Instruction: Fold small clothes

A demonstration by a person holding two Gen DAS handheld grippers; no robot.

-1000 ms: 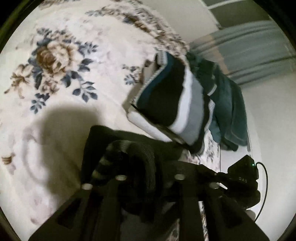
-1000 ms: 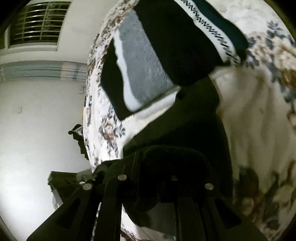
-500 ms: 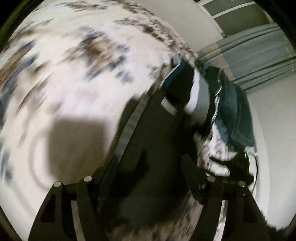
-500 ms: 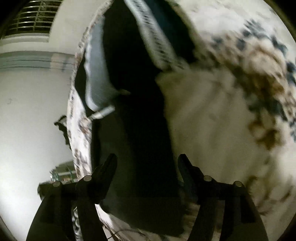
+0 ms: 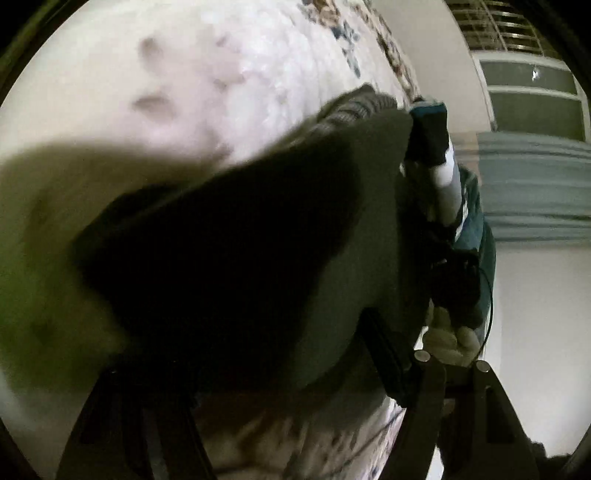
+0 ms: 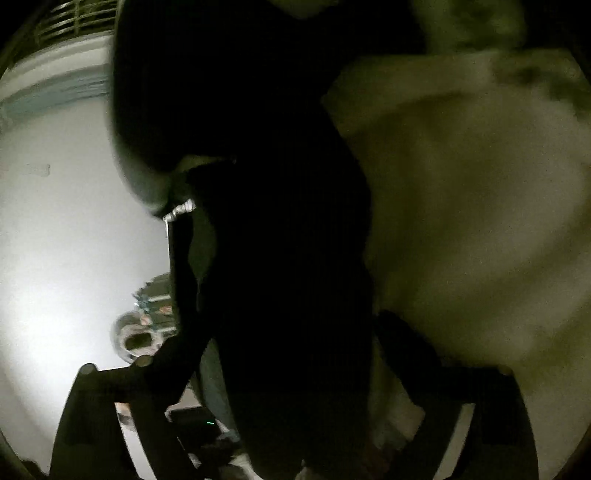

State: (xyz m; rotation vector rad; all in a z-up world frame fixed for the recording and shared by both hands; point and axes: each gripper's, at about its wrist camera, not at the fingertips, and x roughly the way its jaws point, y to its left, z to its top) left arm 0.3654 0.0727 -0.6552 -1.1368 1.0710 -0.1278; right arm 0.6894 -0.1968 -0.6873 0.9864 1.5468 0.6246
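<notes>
A black garment with a grey striped ribbed edge (image 5: 229, 243) lies on the white floral bedspread (image 5: 207, 74) and fills the left wrist view. My left gripper (image 5: 258, 354) is open, its fingers spread on either side of the cloth, close over it. In the right wrist view the same black garment (image 6: 280, 258) runs up between the spread fingers of my right gripper (image 6: 291, 354), which is open. The view is dark and blurred. A folded black, white and teal piece (image 5: 432, 147) lies just beyond the garment.
A dark teal pile of clothes (image 5: 476, 236) lies past the folded piece at the bed's edge. A gloved hand (image 5: 450, 339) holds the other gripper at the right. A white wall (image 6: 66, 236), grey curtain (image 5: 535, 184) and barred window (image 5: 509, 33) lie beyond.
Both grippers were shut on the black garment a second ago, opened half a second ago, and have since dropped lower and closer over it. The garment now lies spread on the bed.
</notes>
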